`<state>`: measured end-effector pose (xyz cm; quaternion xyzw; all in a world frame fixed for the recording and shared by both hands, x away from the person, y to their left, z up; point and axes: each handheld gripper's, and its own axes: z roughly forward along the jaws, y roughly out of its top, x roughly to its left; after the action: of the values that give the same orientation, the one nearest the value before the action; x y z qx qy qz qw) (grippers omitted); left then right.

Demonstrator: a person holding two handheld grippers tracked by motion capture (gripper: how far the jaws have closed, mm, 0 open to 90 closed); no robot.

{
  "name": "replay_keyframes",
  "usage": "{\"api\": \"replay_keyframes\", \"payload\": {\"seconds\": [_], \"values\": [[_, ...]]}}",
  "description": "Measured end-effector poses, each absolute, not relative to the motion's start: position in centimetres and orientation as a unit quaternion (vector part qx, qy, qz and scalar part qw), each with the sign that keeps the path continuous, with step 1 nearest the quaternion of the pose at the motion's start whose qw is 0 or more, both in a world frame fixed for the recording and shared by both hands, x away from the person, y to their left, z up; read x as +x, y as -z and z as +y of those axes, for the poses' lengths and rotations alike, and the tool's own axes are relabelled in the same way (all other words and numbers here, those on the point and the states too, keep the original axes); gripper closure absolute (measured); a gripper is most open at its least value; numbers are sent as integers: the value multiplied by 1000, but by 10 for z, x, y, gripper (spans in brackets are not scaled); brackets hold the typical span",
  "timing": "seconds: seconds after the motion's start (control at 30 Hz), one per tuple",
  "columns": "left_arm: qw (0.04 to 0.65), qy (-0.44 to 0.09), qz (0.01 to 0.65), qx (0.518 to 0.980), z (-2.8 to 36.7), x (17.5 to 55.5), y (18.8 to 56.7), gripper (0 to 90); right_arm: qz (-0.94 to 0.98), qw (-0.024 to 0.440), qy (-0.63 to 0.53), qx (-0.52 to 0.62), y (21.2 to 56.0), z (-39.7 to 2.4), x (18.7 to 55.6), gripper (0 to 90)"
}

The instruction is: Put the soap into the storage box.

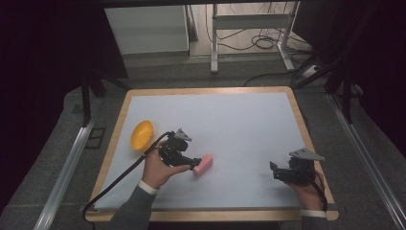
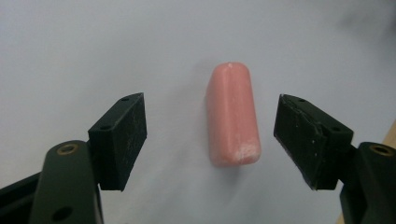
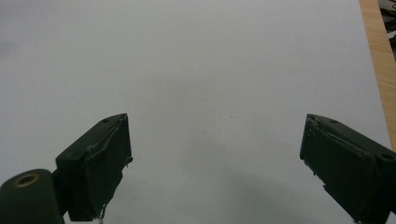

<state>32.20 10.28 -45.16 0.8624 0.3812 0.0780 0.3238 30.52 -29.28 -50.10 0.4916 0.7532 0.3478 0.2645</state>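
A pink rounded block lies on the white table top, left of centre and near the front. My left gripper is open right at its near end. In the left gripper view the pink block lies lengthwise between the two spread jaws of the left gripper, touching neither. An orange bowl rests tilted near the table's left edge, behind the left hand. My right gripper hovers open at the front right, and in its own view the right gripper has bare white surface between its jaws.
A wooden rim frames the white top and appears as a wooden strip in the right gripper view. The left gripper's black cable trails off the front left. A metal desk frame and cables stand on the floor beyond.
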Motion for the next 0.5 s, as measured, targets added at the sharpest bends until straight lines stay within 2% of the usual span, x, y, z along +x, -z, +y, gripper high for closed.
{"api": "replay_keyframes", "payload": {"seconds": [0.5], "values": [[301,-53,396,866,89,335,473,265,759,262,-338,491,505,-290,307,87]]}}
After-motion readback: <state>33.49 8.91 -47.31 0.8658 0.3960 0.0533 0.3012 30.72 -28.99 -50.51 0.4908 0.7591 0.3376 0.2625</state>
